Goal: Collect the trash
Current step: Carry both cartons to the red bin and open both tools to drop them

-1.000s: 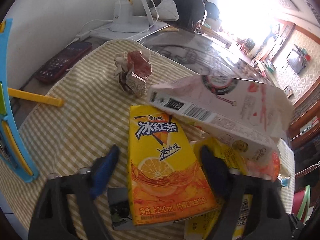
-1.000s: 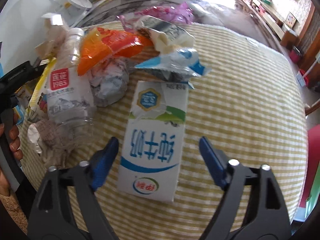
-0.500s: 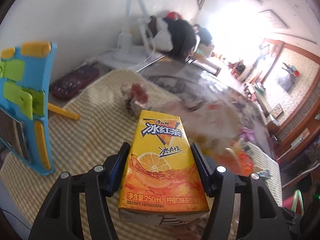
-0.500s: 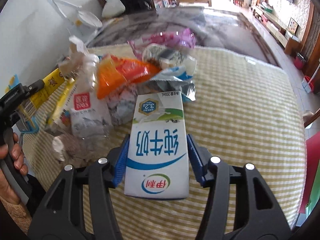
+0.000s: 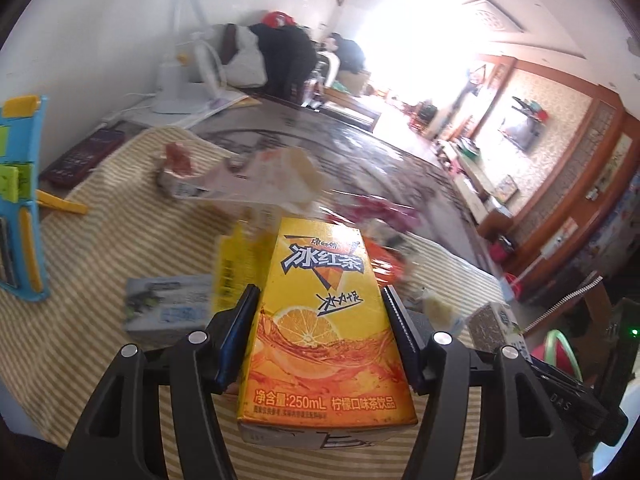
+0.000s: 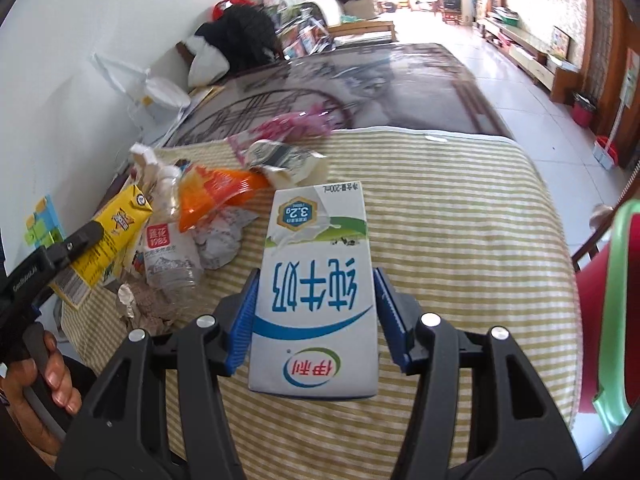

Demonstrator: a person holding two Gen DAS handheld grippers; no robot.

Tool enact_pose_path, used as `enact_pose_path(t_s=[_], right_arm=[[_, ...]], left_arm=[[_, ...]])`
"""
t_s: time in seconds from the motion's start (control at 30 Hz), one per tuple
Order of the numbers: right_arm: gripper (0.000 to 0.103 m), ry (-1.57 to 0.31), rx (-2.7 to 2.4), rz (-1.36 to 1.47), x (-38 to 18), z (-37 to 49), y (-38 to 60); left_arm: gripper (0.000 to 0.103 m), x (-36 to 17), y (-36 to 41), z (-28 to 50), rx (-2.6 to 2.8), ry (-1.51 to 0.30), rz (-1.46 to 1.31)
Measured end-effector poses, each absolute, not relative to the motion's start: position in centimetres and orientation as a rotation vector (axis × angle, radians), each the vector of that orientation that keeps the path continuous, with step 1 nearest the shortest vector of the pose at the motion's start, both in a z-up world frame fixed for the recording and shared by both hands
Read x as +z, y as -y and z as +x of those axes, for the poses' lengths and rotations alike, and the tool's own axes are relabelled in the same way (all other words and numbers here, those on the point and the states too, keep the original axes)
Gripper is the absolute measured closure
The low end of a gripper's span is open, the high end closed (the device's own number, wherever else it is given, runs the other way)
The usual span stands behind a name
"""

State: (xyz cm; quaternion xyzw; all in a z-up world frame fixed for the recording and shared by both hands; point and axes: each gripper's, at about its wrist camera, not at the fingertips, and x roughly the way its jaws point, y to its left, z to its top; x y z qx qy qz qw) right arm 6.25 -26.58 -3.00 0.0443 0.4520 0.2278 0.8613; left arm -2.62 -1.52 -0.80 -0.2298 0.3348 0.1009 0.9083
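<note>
Hand [image 6: 48, 364] on handle: right wrist view only

Glossy printed tea carton [image 5: 324, 320]; smooth paperboard milk carton [image 6: 316, 284]; woven striped cloth [image 6: 460, 220]

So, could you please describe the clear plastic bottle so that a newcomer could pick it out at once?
Start at the striped cloth and go to the heap of trash at its left edge. The clear plastic bottle lies there beside the orange wrapper and crumpled paper. It alone is see-through, with a red square on its label.
</note>
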Motion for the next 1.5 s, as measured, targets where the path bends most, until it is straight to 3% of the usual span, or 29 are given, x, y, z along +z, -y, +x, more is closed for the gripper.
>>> enact_pose_path(t_s=[0.47,0.73,0.97,1.0,1.03,1.1,1.23,1.4,1.5], right_arm=[[0.05,-0.889,0.379,0.216,-2.4,5.5,35.5],[0.05,-0.822,0.124,0.381,-2.0,5.2,46.5],[0.049,-0.916,-0.078,0.555,-5.3,5.4,53.5],[0.045,-0.93,-0.092,0.573,-5.7,5.5,53.9],[0.032,-0.93,-0.105,0.579,-5.9,5.3,54.2],[0.017,-0.903,-0.136,0.596,-5.7,4.8,55.0],[0.006,-0.743,-0.249,0.657,-3.7,2.6,57.3],[0.005,-0.477,-0.445,0.84,-2.2,-2.3,61.8],[0.005,-0.424,-0.509,0.886,-2.4,-3.6,62.8]], left_arm=[[0.044,0.3,9.3,-1.5,0.056,-0.702,-0.416],[0.044,0.7,14.1,-1.0,-0.039,-0.716,-0.369],[0.044,0.5,21.0,0.8,-0.205,-0.758,-0.31],[0.044,0.4,21.7,1.0,-0.229,-0.763,-0.304],[0.044,0.4,23.1,1.2,-0.268,-0.77,-0.297],[0.044,0.3,25.2,1.6,-0.333,-0.78,-0.281],[0.044,0.1,30.0,2.8,-0.471,-0.808,-0.262],[0.044,0.2,35.1,4.1,-0.603,-0.828,-0.227],[0.044,0.0,37.8,5.0,-0.658,-0.846,-0.21]])
